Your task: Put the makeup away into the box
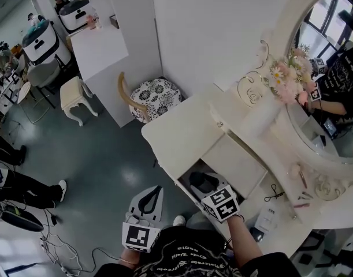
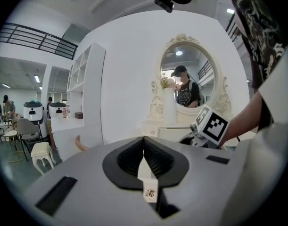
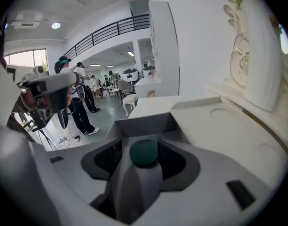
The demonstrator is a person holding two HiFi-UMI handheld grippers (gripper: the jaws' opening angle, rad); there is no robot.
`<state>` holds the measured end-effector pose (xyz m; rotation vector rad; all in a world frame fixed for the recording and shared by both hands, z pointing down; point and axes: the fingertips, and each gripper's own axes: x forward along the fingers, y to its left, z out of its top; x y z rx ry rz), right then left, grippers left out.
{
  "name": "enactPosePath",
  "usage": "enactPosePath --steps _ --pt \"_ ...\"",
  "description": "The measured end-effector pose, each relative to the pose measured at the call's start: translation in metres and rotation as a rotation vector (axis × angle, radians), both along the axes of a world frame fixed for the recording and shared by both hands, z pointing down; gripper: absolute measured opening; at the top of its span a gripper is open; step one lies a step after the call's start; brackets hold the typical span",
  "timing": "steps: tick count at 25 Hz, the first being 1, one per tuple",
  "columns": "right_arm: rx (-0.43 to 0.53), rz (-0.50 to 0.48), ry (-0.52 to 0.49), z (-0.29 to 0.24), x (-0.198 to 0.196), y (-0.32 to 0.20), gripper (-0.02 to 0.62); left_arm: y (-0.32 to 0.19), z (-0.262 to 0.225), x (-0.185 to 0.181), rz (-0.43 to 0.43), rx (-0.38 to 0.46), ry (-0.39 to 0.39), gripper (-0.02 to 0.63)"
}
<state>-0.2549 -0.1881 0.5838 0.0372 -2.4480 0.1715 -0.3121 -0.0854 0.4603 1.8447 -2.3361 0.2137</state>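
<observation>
A grey bottle [image 3: 136, 182] with a dark green cap lies between the jaws of my right gripper [image 3: 143, 149]; the black pads stand apart from it on both sides, so the gripper is open. In the head view the right gripper [image 1: 204, 182] reaches into the open drawer [image 1: 237, 160] of the white dressing table, and the bottle is hidden there. My left gripper [image 1: 159, 188] hangs off the table's front over the floor. Its jaws meet at the tips, so the left gripper [image 2: 144, 145] is shut with nothing held.
Small pink makeup pieces [image 1: 303, 180] and a black cord [image 1: 273, 194] lie on the tabletop right of the drawer, with a white packet [image 1: 267, 217] nearer me. A flower vase [image 1: 286, 77] and oval mirror [image 1: 332, 97] stand behind. A patterned chair [image 1: 156, 97] sits left.
</observation>
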Motion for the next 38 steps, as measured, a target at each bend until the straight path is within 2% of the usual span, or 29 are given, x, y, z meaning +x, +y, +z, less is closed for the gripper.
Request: enactPosePath --steps 9,14,25,31,38 --pt "0.021 0.022 -0.092 -0.035 0.01 0.003 0.247 -0.013 -0.006 0.011 0.059 0.022 -0.003 0.015" --pt "-0.032 0.058 -0.21 -0.067 0.016 0.005 0.247 -0.02 -0.008 0.019 0.106 0.032 -0.015 0.015" --pt "0.084 0.17 -0.297 -0.104 0.052 -0.006 0.245 -0.04 -0.012 0.04 0.218 0.062 -0.001 0.015" --pt "0.109 0.254 -0.366 -0.121 0.083 -0.003 0.166 -0.049 -0.013 0.06 0.295 0.081 -0.001 0.015" --pt "0.106 0.388 -0.38 -0.118 0.126 -0.004 0.123 -0.057 -0.014 0.087 0.374 0.076 0.008 0.015"
